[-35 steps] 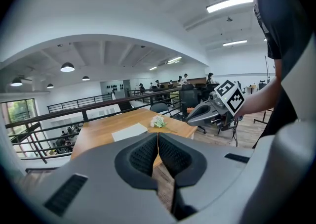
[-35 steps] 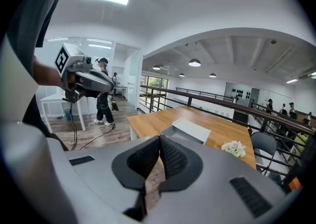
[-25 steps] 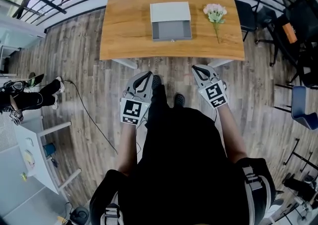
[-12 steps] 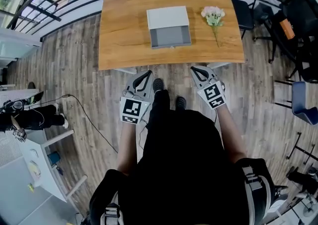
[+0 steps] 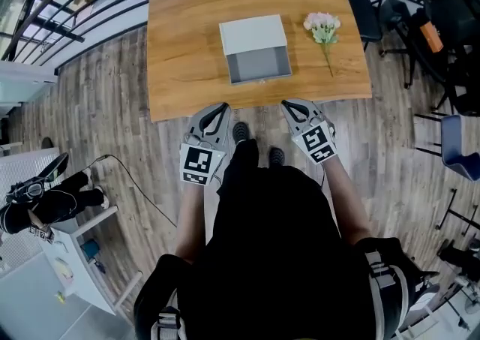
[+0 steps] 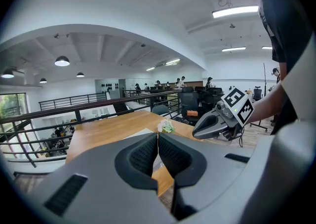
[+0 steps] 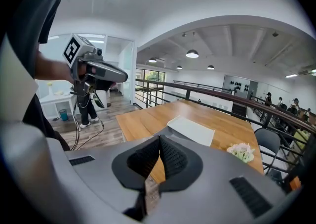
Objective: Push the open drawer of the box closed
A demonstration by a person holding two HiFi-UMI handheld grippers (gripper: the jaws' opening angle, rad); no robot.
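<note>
Head view | 1 box (image 5: pixel 253 33), drawer (image 5: pixel 259 65) open | 1 flower sprig (image 5: pixel 324 28) | left claw (image 5: pixel 222 107), right claw (image 5: pixel 286 104): both pressed together, empty

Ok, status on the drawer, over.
Shut, empty: left gripper, right gripper, short of the box. Drawer open, untouched. Flowers to its right, nothing blocking.

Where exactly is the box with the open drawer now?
In the head view, the box stands near the middle of the wooden table, its open drawer facing the near edge; the pink flowers lie to its right.
</note>
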